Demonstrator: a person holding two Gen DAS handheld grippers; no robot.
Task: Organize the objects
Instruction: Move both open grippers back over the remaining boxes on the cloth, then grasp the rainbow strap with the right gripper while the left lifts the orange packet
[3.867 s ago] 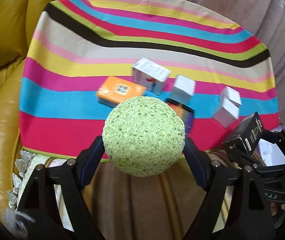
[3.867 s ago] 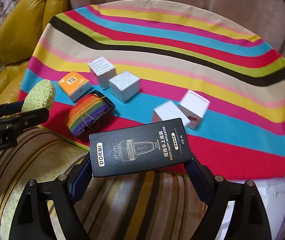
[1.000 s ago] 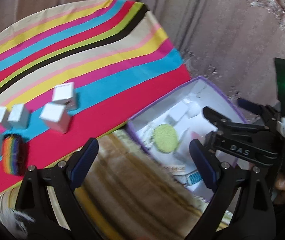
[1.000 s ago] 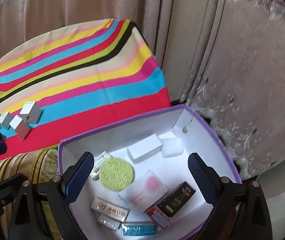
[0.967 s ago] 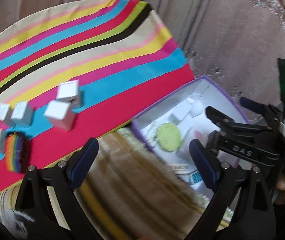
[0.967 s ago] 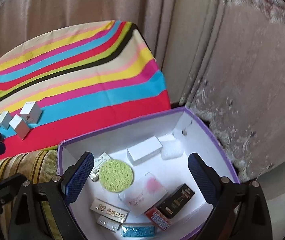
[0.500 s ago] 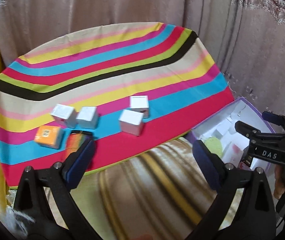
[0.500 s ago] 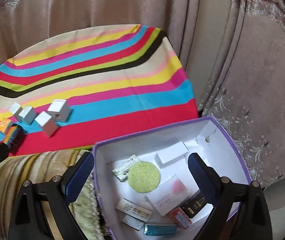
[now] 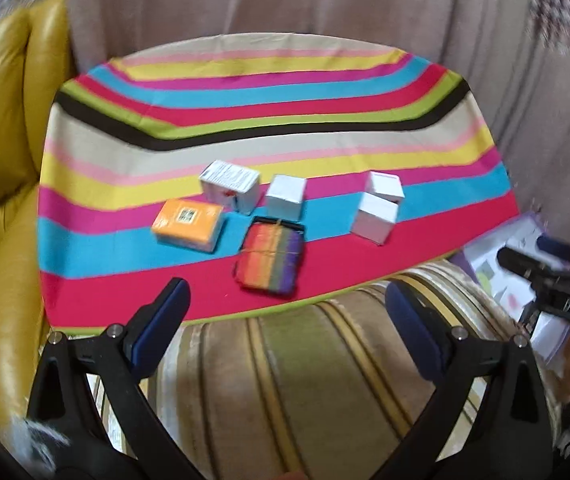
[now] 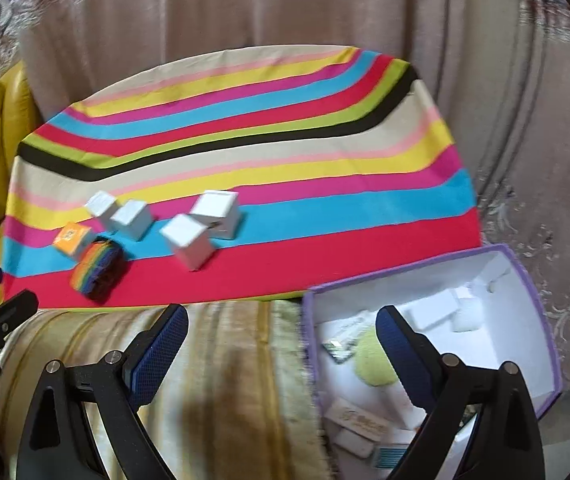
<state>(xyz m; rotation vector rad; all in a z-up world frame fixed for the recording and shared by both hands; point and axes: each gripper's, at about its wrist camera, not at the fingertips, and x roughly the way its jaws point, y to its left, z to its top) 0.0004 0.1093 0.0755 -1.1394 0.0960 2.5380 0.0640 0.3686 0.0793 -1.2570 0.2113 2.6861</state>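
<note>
On the striped cloth lie an orange box, a rainbow-striped block and several white boxes, one of them at the right. My left gripper hangs open and empty over the near edge, facing the rainbow block. My right gripper is open and empty too, over the striped cushion beside the purple-rimmed box. That box holds a green sponge, white boxes and small packets. From the right wrist view the rainbow block and orange box lie at the left.
A yellow leather armchair stands left of the cloth. Beige curtains hang behind it. The purple-rimmed box sits low at the right of the cloth, with the right gripper's body in front of it in the left wrist view.
Both grippers have swung left, away from the purple-rimmed box and toward the cloth. The green sponge and black box held earlier now lie in the box, and both grippers are empty.
</note>
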